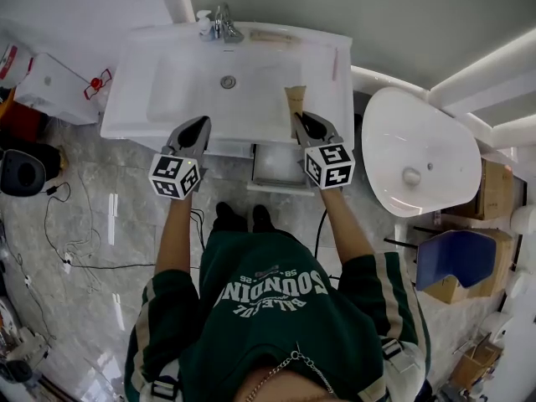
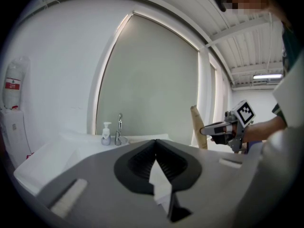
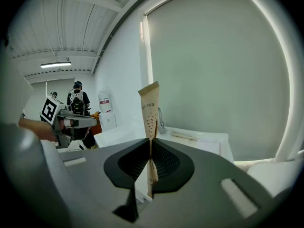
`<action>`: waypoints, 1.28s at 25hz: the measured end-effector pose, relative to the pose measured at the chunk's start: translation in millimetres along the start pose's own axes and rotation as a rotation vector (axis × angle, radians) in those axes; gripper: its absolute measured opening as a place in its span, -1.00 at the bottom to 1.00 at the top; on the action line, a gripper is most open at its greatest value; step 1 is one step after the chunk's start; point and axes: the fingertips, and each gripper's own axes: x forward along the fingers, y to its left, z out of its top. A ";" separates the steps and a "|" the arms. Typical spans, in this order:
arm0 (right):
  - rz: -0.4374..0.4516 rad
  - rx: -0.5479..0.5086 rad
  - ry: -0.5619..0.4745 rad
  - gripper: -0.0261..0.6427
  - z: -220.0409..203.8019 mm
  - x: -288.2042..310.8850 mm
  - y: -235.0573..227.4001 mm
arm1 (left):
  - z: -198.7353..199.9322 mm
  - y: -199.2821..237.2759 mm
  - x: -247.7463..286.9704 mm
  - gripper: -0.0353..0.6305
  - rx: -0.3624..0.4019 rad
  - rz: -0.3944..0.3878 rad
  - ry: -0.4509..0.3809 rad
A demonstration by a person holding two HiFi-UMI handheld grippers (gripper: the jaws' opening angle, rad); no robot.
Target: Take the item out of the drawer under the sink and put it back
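Observation:
My right gripper [image 1: 298,118] is shut on a tan paper packet [image 1: 295,99], holding it upright over the front right part of the white sink [image 1: 167,99]. In the right gripper view the packet [image 3: 150,106] stands pinched between the jaws of that gripper [image 3: 150,141], its top well above them. Below the sink's front edge, the drawer [image 1: 276,167] stands pulled open between my arms. My left gripper [image 1: 203,122] hovers at the sink's front edge, shut with nothing in it [image 2: 155,141]. From the left gripper view, the right gripper [image 2: 223,128] and the packet [image 2: 198,127] show at the right.
A faucet [image 1: 223,25] and a soap bottle [image 2: 106,133] stand at the back of the sink. Close on the right is a white toilet [image 1: 414,162], with cardboard boxes [image 1: 494,191] beyond it. Cables [image 1: 75,241] lie on the marble floor at the left. A person [image 3: 77,99] stands far behind.

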 end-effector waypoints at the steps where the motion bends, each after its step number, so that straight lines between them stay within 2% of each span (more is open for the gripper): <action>1: 0.000 0.004 0.006 -0.86 -3.8 0.7 -0.4 | -2.8 -0.6 1.6 -0.75 -0.003 -0.004 0.005; 23: 0.025 0.075 0.223 -0.86 -142.9 0.2 11.1 | -112.9 -28.7 22.3 -0.75 -0.126 -0.079 0.169; 32: 0.094 -0.031 0.343 -0.86 -211.0 2.4 27.3 | -155.8 -37.3 17.7 -0.75 -0.158 -0.089 0.240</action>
